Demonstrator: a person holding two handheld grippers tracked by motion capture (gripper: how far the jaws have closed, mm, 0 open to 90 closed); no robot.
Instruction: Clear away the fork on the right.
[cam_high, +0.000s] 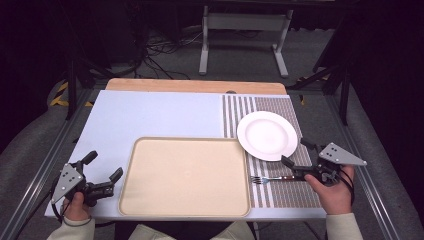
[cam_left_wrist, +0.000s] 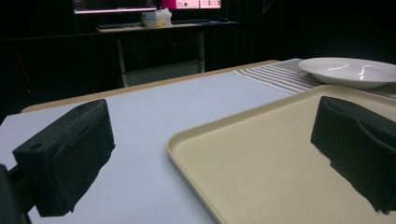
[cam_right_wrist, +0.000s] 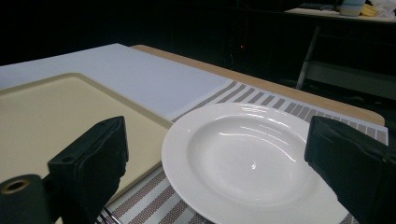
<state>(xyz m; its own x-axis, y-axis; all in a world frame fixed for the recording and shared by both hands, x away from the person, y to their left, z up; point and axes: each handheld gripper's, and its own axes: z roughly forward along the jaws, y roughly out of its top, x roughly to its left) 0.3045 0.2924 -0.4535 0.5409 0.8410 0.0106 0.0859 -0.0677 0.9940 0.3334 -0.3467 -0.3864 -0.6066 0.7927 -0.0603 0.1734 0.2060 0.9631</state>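
A fork lies flat on the striped placemat, just below the white plate and right of the beige tray; its long axis runs left to right, tines toward the tray and dark handle toward the right gripper. That gripper's jaws are spread wide and hold nothing, framing the plate in the right gripper view, and the left gripper is likewise spread and empty at the tray's left edge. A pale blue sheet covers the wooden table, with grey floor, cables and a metal stand's legs in the dark room beyond.
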